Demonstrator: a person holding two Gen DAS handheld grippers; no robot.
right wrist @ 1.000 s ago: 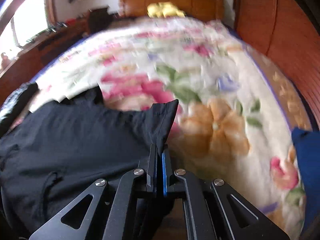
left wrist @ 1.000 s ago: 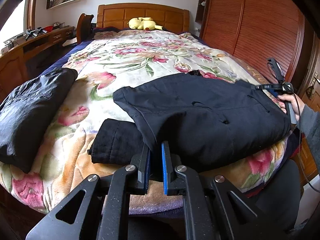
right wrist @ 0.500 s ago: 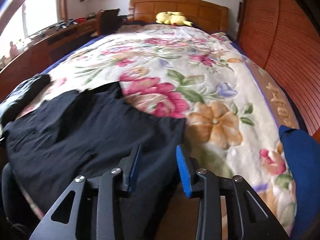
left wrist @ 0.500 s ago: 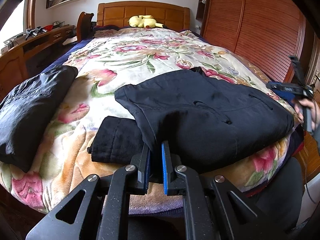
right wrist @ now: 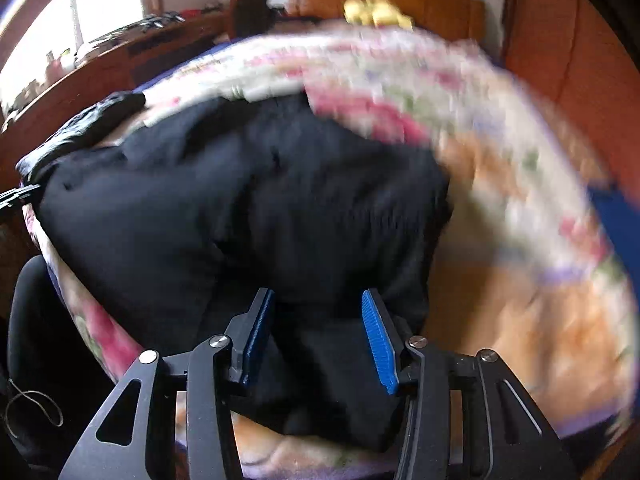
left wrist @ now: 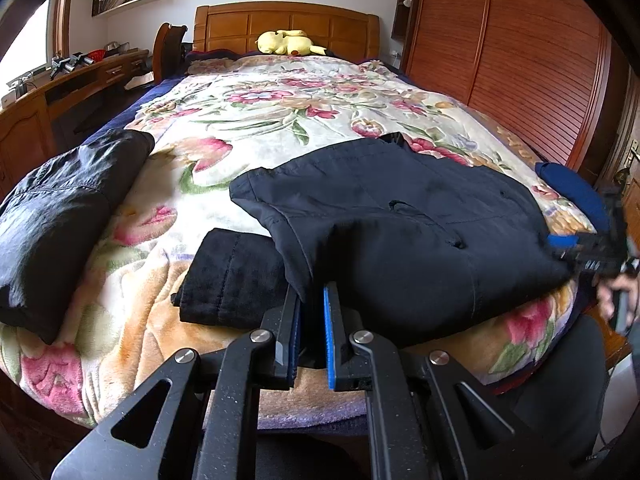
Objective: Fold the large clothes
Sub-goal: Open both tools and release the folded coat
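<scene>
Left gripper (left wrist: 312,300) stayed clamped on dark trousers (left wrist: 400,220) on bed (left wrist: 256,120); right gripper (right wrist: 316,336) jaws were opening, unclamped.

Far half of floral blanket (left wrist: 280,112) free; near edge crowded: dark garment (left wrist: 400,232), folded black piles (left wrist: 232,280)

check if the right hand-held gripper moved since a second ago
Yes. In the left wrist view the right hand-held gripper dropped down the wardrobe side, jaws opening.
</scene>
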